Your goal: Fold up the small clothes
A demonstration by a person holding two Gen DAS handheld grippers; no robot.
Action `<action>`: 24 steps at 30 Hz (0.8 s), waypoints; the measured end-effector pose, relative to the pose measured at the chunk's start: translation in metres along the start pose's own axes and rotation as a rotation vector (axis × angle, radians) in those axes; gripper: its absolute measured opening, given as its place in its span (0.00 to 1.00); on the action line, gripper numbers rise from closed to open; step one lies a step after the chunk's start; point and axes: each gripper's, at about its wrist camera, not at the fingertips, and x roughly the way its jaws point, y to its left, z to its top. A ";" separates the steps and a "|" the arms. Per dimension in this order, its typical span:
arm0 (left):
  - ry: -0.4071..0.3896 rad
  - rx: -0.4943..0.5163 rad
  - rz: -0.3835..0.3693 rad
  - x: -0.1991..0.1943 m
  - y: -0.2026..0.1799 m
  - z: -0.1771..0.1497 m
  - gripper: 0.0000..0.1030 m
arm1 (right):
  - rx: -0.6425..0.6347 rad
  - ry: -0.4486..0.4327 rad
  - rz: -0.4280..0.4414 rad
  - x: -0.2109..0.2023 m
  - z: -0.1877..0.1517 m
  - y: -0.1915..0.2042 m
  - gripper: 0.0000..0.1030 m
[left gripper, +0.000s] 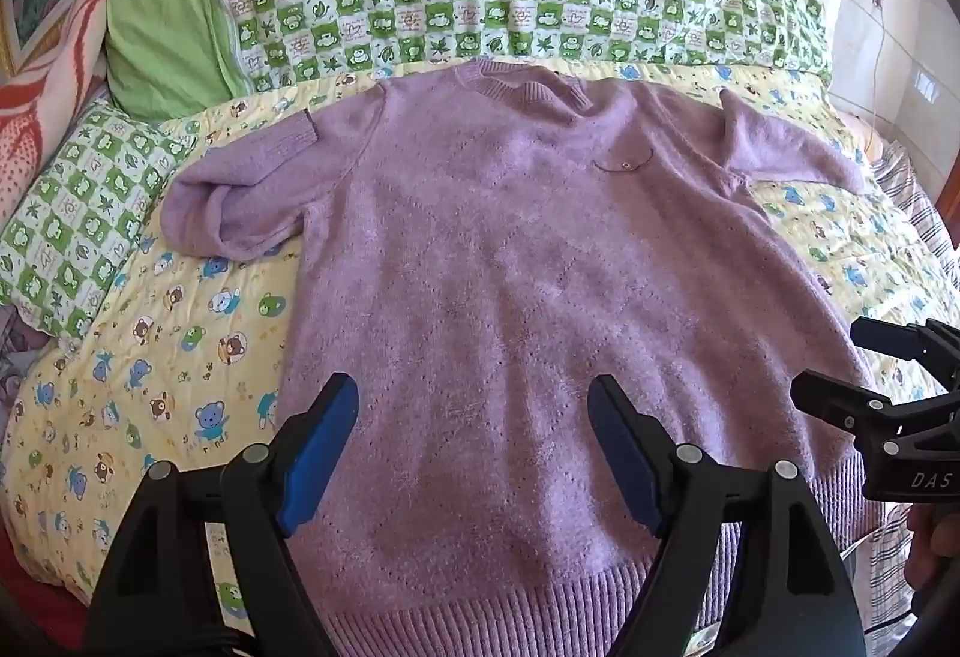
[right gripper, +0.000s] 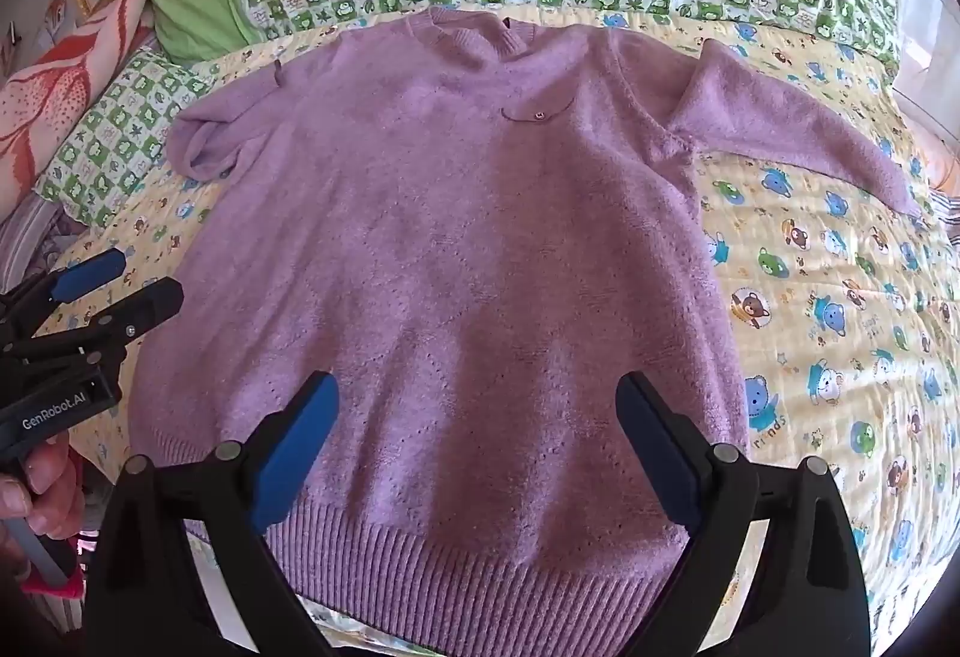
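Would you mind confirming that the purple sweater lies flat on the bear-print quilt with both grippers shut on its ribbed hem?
Not quite: the left gripper and right gripper are both open above the hem, gripping nothing, as each wrist view shows. The purple sweater does lie flat on the bear-print quilt.

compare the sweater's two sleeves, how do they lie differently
The left sleeve is doubled back on itself, its ribbed cuff resting up by the shoulder; the right sleeve stretches straight out to the side, unfolded. The left one forms a short bunched loop close to the body, while the right one reaches far across the yellow bear-print quilt. Both are the same fuzzy purple knit and lie flat on the bed.
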 end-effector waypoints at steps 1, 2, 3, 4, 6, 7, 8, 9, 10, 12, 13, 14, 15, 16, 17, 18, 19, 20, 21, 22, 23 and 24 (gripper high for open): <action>0.001 0.000 -0.001 0.001 0.000 0.001 0.77 | 0.000 0.001 0.000 0.000 0.000 0.000 0.91; 0.003 -0.002 0.001 0.000 -0.001 -0.002 0.77 | -0.001 0.001 0.000 0.001 0.000 0.000 0.91; 0.002 -0.002 0.004 -0.001 -0.003 -0.003 0.77 | -0.002 0.002 -0.001 0.001 0.000 0.001 0.91; 0.003 -0.002 0.006 -0.003 -0.005 -0.003 0.77 | 0.000 0.004 -0.001 0.001 0.000 0.001 0.91; 0.003 -0.002 0.004 -0.002 -0.004 -0.004 0.77 | 0.000 0.004 -0.002 0.002 0.000 0.001 0.91; -0.008 -0.002 0.008 -0.002 -0.005 -0.005 0.77 | -0.001 0.002 -0.002 0.002 -0.001 0.000 0.91; -0.016 0.001 0.013 -0.001 -0.004 -0.006 0.77 | -0.002 0.002 -0.001 0.002 -0.001 0.000 0.91; -0.015 0.001 0.013 -0.001 -0.004 -0.007 0.77 | -0.002 -0.003 -0.002 0.002 0.000 -0.001 0.91; -0.014 -0.001 0.012 0.000 -0.004 -0.006 0.77 | -0.002 -0.004 -0.003 0.002 0.000 -0.001 0.91; -0.010 -0.004 0.010 0.000 -0.003 -0.005 0.77 | -0.001 -0.006 -0.003 0.001 0.001 -0.002 0.91; -0.003 -0.005 0.009 -0.001 -0.001 -0.003 0.77 | 0.000 -0.007 -0.003 0.001 0.001 -0.003 0.91; -0.007 -0.003 0.014 -0.001 -0.001 -0.004 0.77 | 0.001 -0.003 -0.002 0.001 0.002 -0.004 0.91; -0.006 -0.003 0.014 -0.001 -0.001 -0.004 0.77 | 0.001 -0.003 -0.002 0.002 0.002 -0.001 0.91; -0.005 -0.005 0.012 -0.001 0.000 -0.004 0.77 | 0.001 -0.003 -0.001 0.003 0.002 0.000 0.91; -0.004 -0.007 0.010 -0.001 0.001 -0.003 0.77 | 0.001 -0.003 0.000 0.002 -0.001 0.002 0.91; -0.002 -0.008 0.010 -0.001 0.000 -0.003 0.77 | 0.000 -0.004 -0.001 0.002 -0.001 0.003 0.91; 0.000 -0.010 0.007 -0.001 0.001 -0.003 0.77 | 0.000 -0.006 -0.002 0.002 -0.001 0.004 0.91; -0.002 -0.010 0.009 -0.001 0.000 -0.004 0.77 | 0.001 -0.005 -0.001 0.003 0.000 0.004 0.91; -0.003 -0.010 0.010 -0.001 0.000 -0.004 0.77 | 0.002 -0.005 0.000 0.004 -0.001 0.006 0.91; -0.003 -0.009 0.009 -0.001 0.001 -0.004 0.77 | 0.000 -0.008 -0.001 0.002 0.000 0.005 0.91; -0.004 -0.009 0.009 -0.001 0.001 -0.004 0.77 | 0.000 -0.009 -0.001 0.002 0.000 0.005 0.91; -0.004 -0.009 0.008 -0.001 0.001 -0.004 0.77 | 0.000 -0.009 -0.001 0.002 0.000 0.005 0.91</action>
